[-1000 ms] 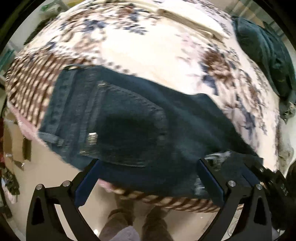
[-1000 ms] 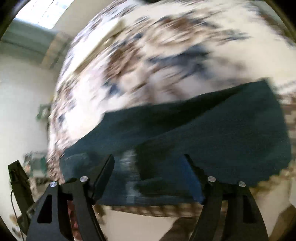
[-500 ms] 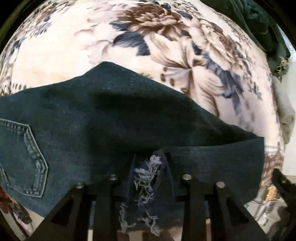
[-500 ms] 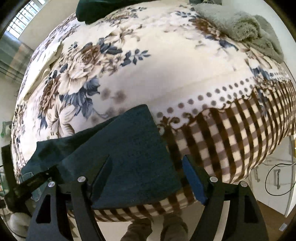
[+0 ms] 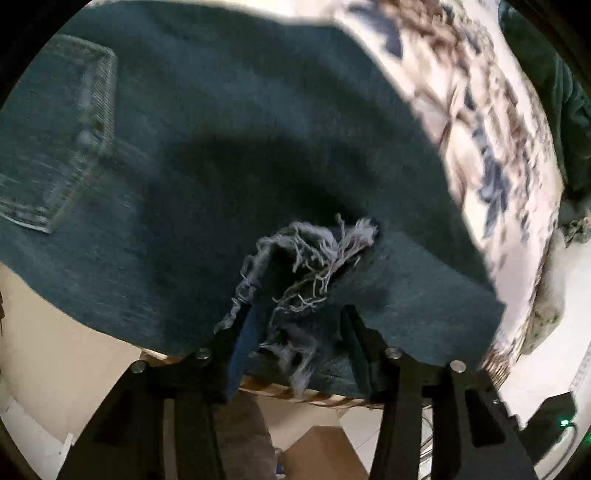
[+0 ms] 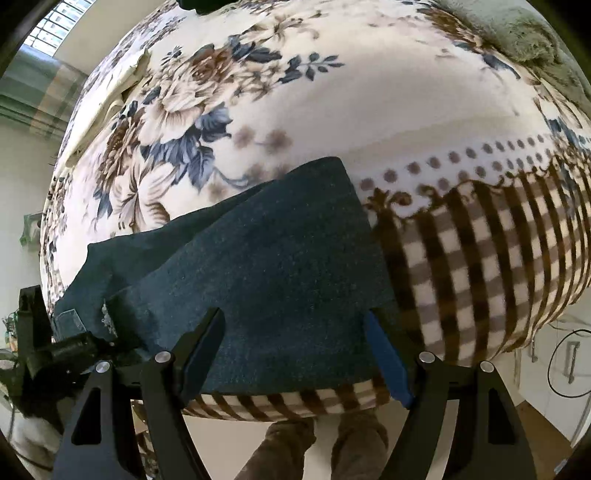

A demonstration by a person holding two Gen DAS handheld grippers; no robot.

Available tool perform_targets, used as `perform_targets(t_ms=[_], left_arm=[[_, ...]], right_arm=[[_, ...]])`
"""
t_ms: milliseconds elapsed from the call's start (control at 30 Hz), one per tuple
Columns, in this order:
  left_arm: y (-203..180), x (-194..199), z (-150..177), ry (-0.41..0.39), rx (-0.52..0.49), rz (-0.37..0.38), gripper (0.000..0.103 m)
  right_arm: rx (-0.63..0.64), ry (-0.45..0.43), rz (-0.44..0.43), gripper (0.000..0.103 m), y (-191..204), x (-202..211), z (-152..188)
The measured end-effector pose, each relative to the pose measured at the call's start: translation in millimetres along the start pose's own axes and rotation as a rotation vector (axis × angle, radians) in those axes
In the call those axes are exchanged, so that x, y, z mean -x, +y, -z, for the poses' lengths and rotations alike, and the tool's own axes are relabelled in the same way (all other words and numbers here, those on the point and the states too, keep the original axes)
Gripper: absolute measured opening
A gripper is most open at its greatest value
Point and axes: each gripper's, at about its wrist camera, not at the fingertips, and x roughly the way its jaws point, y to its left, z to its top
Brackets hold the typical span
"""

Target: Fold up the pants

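Dark blue jeans (image 5: 229,140) lie folded on a floral blanket, with a back pocket (image 5: 59,136) at the upper left. My left gripper (image 5: 295,325) is shut on the frayed hem (image 5: 310,258) of a leg and holds it over the jeans. In the right wrist view the jeans (image 6: 280,266) lie at the bed's front edge. My right gripper (image 6: 295,332) is open, its fingers on either side of the folded cloth. The left gripper (image 6: 62,350) also shows at the lower left of that view.
The floral blanket (image 6: 332,92) covers the bed, with a brown checked border (image 6: 480,258) hanging over the front edge. A grey-green towel (image 6: 524,33) lies at the far right. Dark clothing (image 5: 554,92) lies at the far side. The person's feet (image 6: 314,443) stand below.
The left gripper has carried the frayed hem toward the pocket end of the jeans. The right gripper has stayed open over the fold, moving in a little closer.
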Motion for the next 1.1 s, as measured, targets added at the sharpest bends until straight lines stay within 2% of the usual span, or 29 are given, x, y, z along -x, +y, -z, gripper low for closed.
perform_targets(t_ms=[33, 67, 200, 333, 433, 533, 600, 633, 667, 700, 733, 767, 833, 933, 1000, 1033, 1067, 1100], left_arm=[[-3, 2, 3, -0.029, -0.019, 0.003, 0.019], [-6, 8, 7, -0.066, -0.046, 0.012, 0.004], [-12, 41, 28, -0.197, -0.118, 0.072, 0.004], [-1, 55, 37, -0.194, -0.116, 0.099, 0.004], [19, 44, 34, -0.177, -0.097, 0.04, 0.003], [40, 26, 18, -0.168, -0.031, -0.007, 0.003], [51, 25, 9, -0.146, 0.021, 0.061, 0.005], [53, 28, 6, -0.129, 0.047, 0.122, 0.008], [52, 29, 4, -0.116, 0.051, 0.161, 0.021], [48, 31, 3, -0.109, 0.041, 0.203, 0.029], [44, 31, 3, -0.113, 0.029, 0.229, 0.046], [36, 31, 3, -0.123, 0.009, 0.243, 0.057], [21, 24, 0, -0.118, -0.036, 0.229, 0.057], [4, 5, -9, -0.104, -0.09, 0.125, 0.057], [-10, 1, -9, -0.145, -0.167, 0.057, 0.054], [-15, 5, -5, -0.187, -0.226, 0.036, 0.035], [-20, 9, -3, -0.224, -0.282, 0.025, 0.01], [-26, 13, 2, -0.253, -0.34, 0.019, 0.009]], right_arm=[[0.0, -0.002, 0.007, 0.08, -1, -1, -1], [-0.003, -0.005, 0.008, 0.08, -2, 0, -2], [-0.028, 0.001, 0.002, 0.08, -9, -3, -6], [-0.035, 0.006, -0.004, 0.08, -10, -2, -8], [-0.009, 0.019, 0.013, 0.08, -6, -3, -9], [0.004, 0.031, 0.015, 0.08, -2, -3, -9], [0.009, 0.03, 0.019, 0.08, -1, -2, -10], [0.009, 0.029, 0.021, 0.08, -2, -2, -10], [0.009, 0.028, 0.024, 0.08, -3, -2, -10], [0.006, 0.027, 0.027, 0.08, -4, -2, -11], [0.002, 0.028, 0.029, 0.08, -6, -3, -11], [-0.004, 0.032, 0.032, 0.08, -7, -4, -12], [-0.018, 0.034, 0.033, 0.08, -10, -5, -13], [-0.022, 0.027, 0.039, 0.08, -9, -3, -15], [-0.016, 0.022, 0.046, 0.08, -7, -1, -16], [-0.014, 0.019, 0.049, 0.08, -7, 0, -16], [-0.011, 0.013, 0.052, 0.08, -6, 2, -16], [-0.007, 0.008, 0.058, 0.08, -5, 3, -16]])
